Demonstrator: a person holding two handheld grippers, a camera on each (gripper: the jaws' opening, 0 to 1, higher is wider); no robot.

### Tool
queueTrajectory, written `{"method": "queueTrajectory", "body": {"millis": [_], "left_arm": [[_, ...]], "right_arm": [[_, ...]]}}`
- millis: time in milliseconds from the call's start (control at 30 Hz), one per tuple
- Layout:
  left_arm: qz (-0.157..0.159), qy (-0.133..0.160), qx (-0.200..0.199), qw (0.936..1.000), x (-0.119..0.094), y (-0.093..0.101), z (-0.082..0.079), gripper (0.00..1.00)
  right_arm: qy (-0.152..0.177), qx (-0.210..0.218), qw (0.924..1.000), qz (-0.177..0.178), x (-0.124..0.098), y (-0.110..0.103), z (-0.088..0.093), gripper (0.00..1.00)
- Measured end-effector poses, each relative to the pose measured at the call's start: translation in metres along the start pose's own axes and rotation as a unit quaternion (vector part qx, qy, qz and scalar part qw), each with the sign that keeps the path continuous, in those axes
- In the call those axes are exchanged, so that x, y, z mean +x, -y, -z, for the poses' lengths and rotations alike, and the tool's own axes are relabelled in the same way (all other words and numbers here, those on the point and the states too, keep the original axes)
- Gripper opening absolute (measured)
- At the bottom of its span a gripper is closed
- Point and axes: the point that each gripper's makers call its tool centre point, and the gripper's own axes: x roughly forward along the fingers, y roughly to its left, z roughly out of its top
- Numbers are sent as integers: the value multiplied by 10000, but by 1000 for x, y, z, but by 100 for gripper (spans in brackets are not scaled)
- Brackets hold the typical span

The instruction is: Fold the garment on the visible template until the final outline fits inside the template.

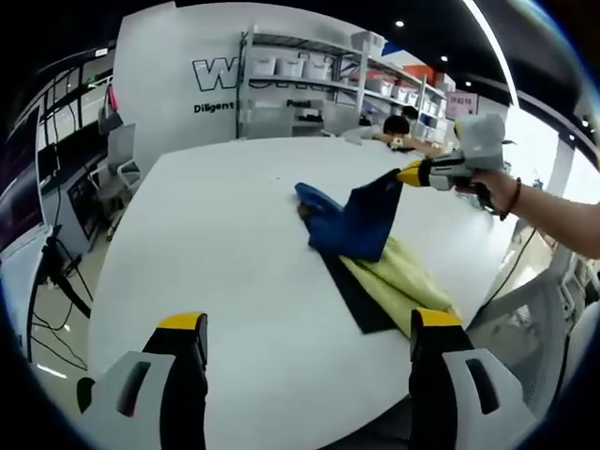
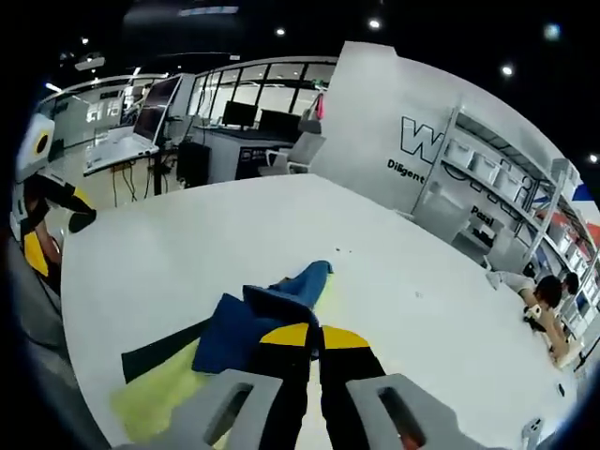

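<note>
Over white round worktop [image 1: 216, 262] | my right gripper [image 1: 412, 173] jaws clamp blue cloth garment [image 1: 361, 220] corner, lifted above yellow-green sheet [image 1: 398, 281] on black rectangular template [image 1: 352, 291] | left gripper [image 1: 309, 342] jaws apart, idle | risk: one-sided pull drags fold off template

The left gripper view sits low over the near edge of the white table [image 1: 216, 262], looking across it toward the shelving [image 1: 309, 80] at the upper centre of the frame. The garment [image 1: 361, 220] lies well ahead, right of centre, with the right gripper [image 1: 412, 173] entering from the right. The right gripper view hangs much closer, directly over the same garment [image 2: 253, 328] at lower centre, facing across the table [image 2: 375, 272] with the shelving [image 2: 497, 178] at the right. Both views share the garment, tabletop and shelving.
</note>
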Motion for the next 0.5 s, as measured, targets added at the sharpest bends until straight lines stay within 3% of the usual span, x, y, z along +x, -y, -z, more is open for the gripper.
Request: {"method": "queueTrajectory", "body": {"millis": [333, 500], "left_arm": [[-49, 123, -18, 9999, 1, -3, -6, 83], [-54, 162, 10, 9999, 2, -2, -10, 83]], "right_arm": [[-178, -125, 9981, 570, -12, 52, 19, 0], [-235, 43, 9956, 908, -16, 80, 28, 0]]}}
